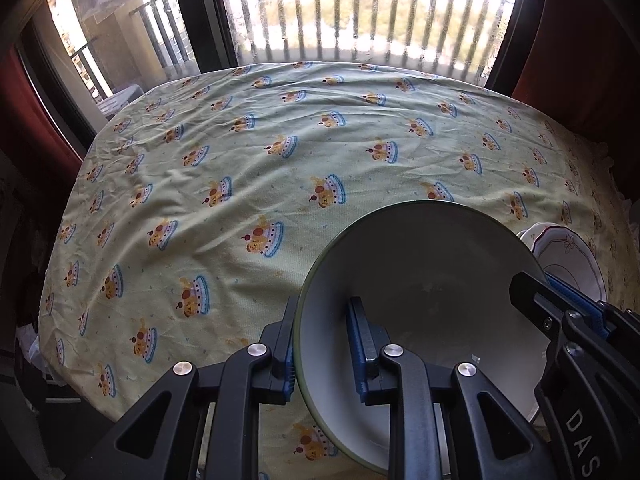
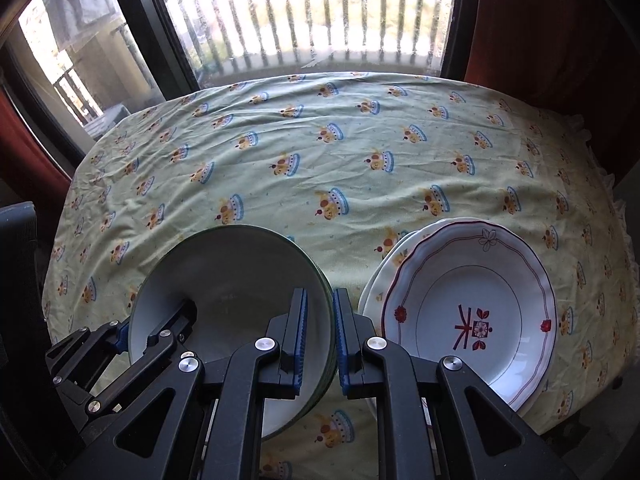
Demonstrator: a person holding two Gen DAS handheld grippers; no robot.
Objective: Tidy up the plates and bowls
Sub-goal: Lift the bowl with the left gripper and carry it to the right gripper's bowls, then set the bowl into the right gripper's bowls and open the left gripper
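Observation:
A stack of white bowls with green rims [image 1: 424, 280] [image 2: 236, 280] sits near the front of the table. My left gripper [image 1: 324, 344] straddles the stack's left rim, one finger outside and one inside, with a gap showing. My right gripper [image 2: 320, 340] straddles the right rim the same way, jaws close to the wall. Each gripper also shows in the other view, the right one [image 1: 560, 312] and the left one [image 2: 152, 332]. A stack of white plates with red floral trim [image 2: 472, 312] [image 1: 568, 256] lies to the right of the bowls.
The table [image 1: 280, 168] is covered with a pale green cloth printed with cartoon cakes. A window with a balcony railing [image 1: 360, 12] stands behind it. Red curtains [image 2: 540, 20] hang at both sides. A dark chair [image 2: 20, 280] stands at the left.

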